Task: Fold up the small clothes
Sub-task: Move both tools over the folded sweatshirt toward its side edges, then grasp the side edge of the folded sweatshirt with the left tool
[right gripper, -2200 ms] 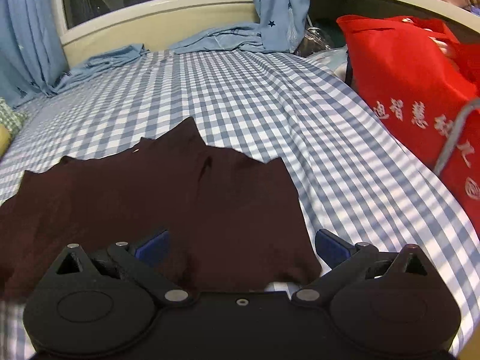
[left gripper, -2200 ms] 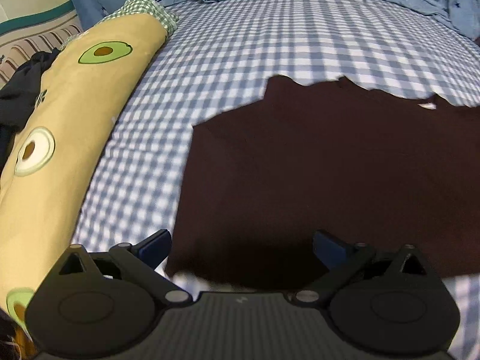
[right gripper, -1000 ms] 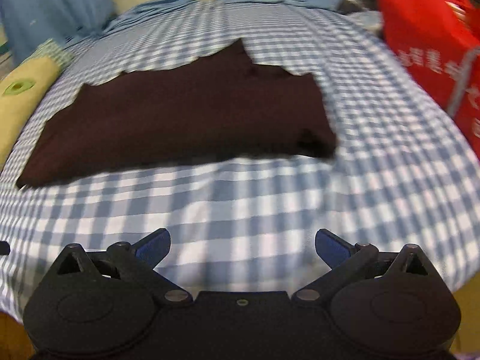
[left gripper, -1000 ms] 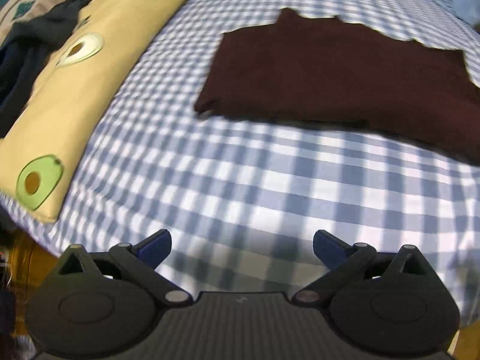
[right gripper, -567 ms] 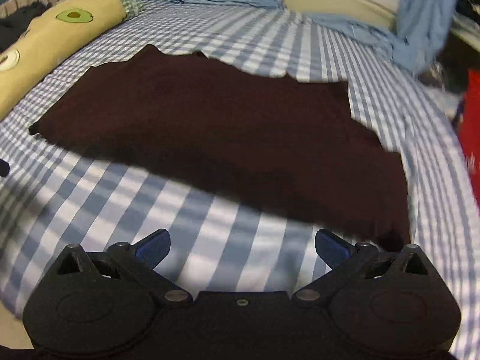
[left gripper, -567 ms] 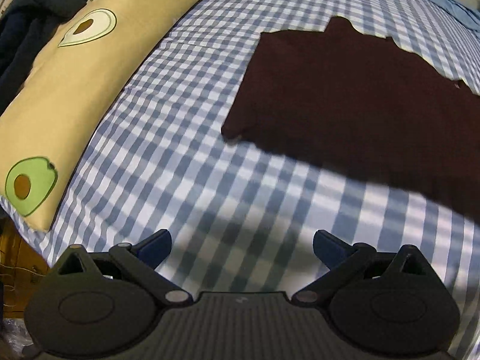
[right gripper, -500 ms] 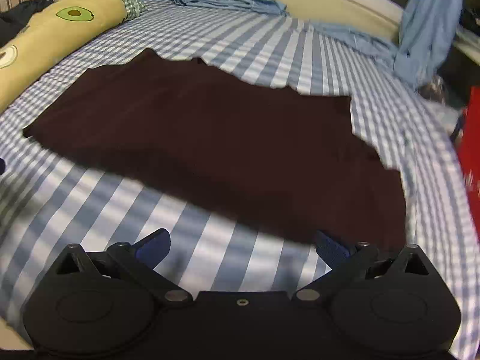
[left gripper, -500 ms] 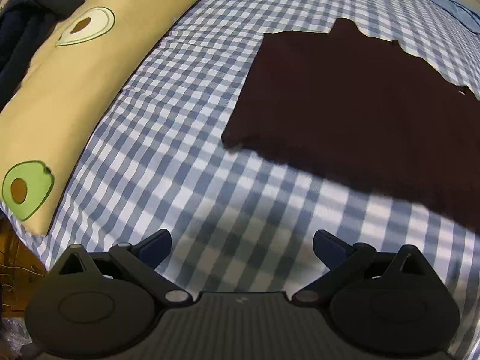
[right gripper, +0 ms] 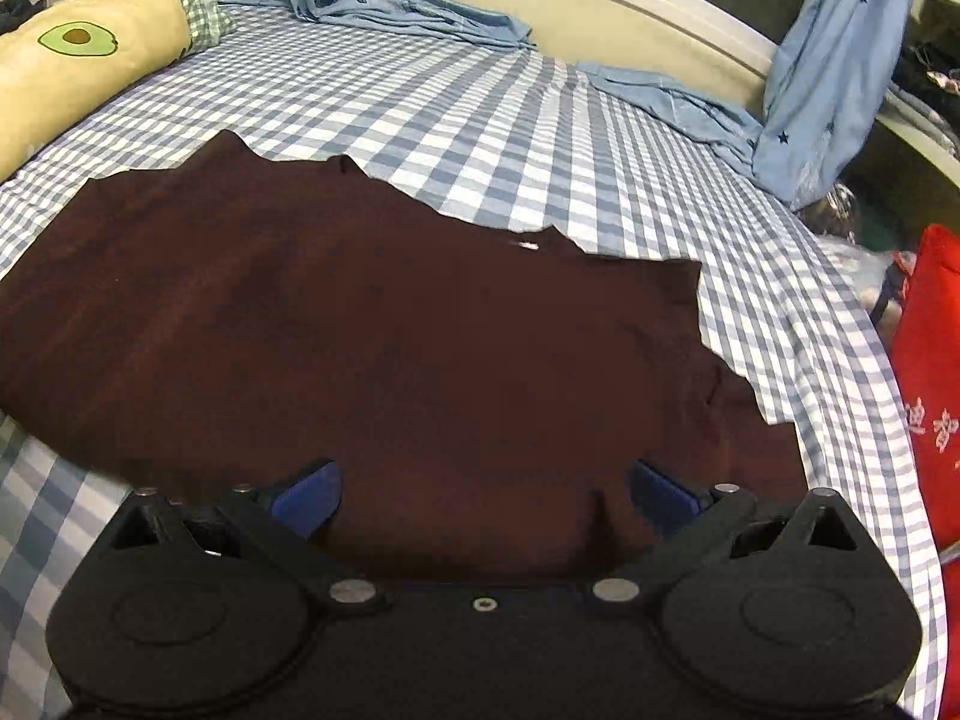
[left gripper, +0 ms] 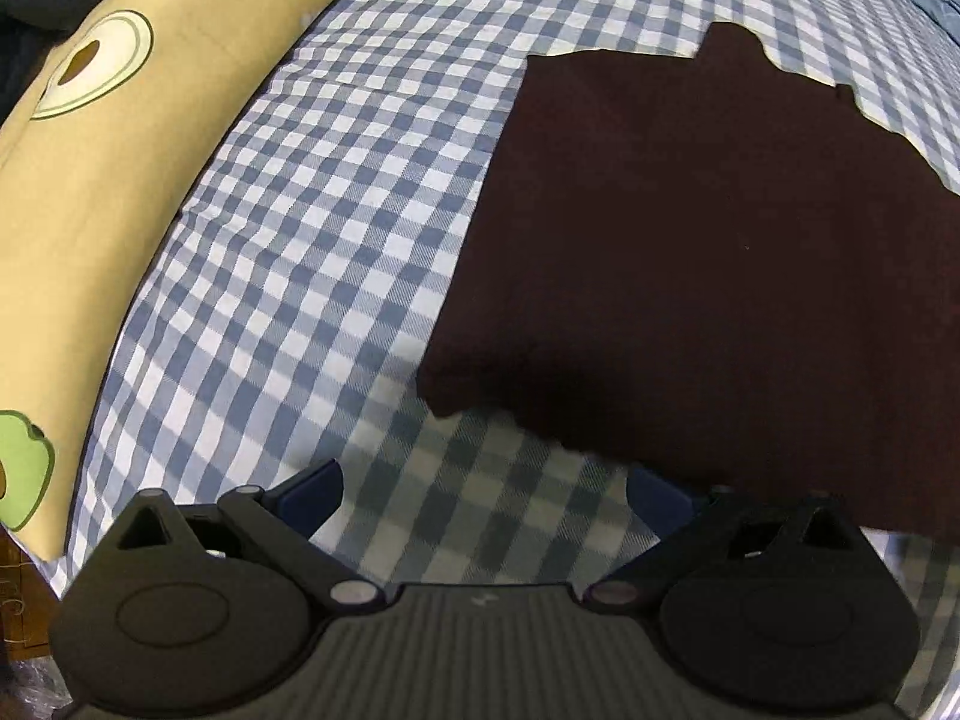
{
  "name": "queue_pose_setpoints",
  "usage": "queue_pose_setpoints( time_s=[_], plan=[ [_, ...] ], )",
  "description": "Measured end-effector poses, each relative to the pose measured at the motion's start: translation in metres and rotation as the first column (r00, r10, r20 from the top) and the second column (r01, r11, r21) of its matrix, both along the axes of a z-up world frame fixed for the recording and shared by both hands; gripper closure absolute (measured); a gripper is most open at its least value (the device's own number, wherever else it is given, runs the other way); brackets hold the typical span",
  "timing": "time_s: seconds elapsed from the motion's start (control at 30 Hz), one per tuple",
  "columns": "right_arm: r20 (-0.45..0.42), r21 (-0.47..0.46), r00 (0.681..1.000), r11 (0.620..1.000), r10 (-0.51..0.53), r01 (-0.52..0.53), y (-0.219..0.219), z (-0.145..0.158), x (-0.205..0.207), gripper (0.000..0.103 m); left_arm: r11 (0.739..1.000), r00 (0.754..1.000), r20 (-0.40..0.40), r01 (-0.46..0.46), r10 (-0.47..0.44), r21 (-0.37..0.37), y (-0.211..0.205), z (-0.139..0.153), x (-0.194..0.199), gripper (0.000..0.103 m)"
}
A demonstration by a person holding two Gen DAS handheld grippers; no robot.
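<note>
A dark maroon garment lies flat on the blue-and-white checked bed sheet. My left gripper is open and empty, just short of the garment's near left corner. In the right wrist view the garment fills the middle of the frame. My right gripper is open and empty, with its fingers over the garment's near right edge.
A long yellow avocado-print pillow lies along the bed's left side and also shows in the right wrist view. Light blue cloth is bunched at the far edge. A red bag stands at the right.
Both grippers have moved in toward the garment's near edge after pulling back from it. Both stay open.
</note>
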State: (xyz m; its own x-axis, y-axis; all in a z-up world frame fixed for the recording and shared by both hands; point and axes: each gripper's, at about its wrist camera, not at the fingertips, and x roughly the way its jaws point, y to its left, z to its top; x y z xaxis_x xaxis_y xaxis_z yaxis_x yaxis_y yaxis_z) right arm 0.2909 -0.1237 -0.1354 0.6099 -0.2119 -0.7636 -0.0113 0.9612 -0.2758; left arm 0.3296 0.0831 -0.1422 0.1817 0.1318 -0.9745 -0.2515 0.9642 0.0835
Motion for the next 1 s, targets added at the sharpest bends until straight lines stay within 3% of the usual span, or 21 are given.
queue_pose_setpoints(
  time_s=[0.2, 0.33, 0.43, 0.57, 0.83, 0.9, 1.0],
  plan=[
    [0.06, -0.039, 0.998, 0.999, -0.01, 0.012, 0.006, 0.004, 0.013, 0.001, 1.0, 1.0, -0.01, -0.009, 0.009, -0.029, 0.007, -0.005, 0.009, 0.001],
    [0.035, -0.066, 0.999, 0.997, -0.028, 0.031, 0.008, -0.007, 0.024, 0.0, 0.999, 1.0, -0.008, -0.016, 0.015, -0.05, 0.008, -0.009, 0.01, 0.001],
    [-0.028, -0.093, 1.0, 0.996, -0.005, 0.002, 0.011, -0.027, 0.027, 0.0, 0.991, 0.997, 0.041, -0.066, 0.071, -0.117, 0.015, -0.01, 0.004, 0.001],
    [-0.068, -0.143, 0.997, 0.989, 0.03, -0.039, 0.018, -0.046, 0.025, 0.0, 0.96, 0.979, 0.102, -0.15, 0.178, -0.234, 0.026, -0.017, -0.006, 0.001],
    [-0.07, -0.049, 0.996, 0.998, -0.047, 0.044, 0.005, -0.051, 0.024, 0.001, 0.928, 0.962, 0.068, -0.236, 0.265, -0.288, 0.045, -0.046, -0.001, 0.0],
    [-0.069, -0.02, 0.995, 0.998, -0.065, 0.064, 0.002, -0.052, 0.023, 0.001, 0.936, 0.961, 0.096, -0.224, 0.258, -0.271, 0.046, -0.045, 0.002, 0.0],
    [-0.069, 0.008, 0.994, 0.996, -0.083, 0.084, 0.0, -0.052, 0.022, 0.0, 0.976, 0.976, 0.152, -0.131, 0.157, -0.173, 0.042, -0.036, 0.009, 0.0]
  ],
)
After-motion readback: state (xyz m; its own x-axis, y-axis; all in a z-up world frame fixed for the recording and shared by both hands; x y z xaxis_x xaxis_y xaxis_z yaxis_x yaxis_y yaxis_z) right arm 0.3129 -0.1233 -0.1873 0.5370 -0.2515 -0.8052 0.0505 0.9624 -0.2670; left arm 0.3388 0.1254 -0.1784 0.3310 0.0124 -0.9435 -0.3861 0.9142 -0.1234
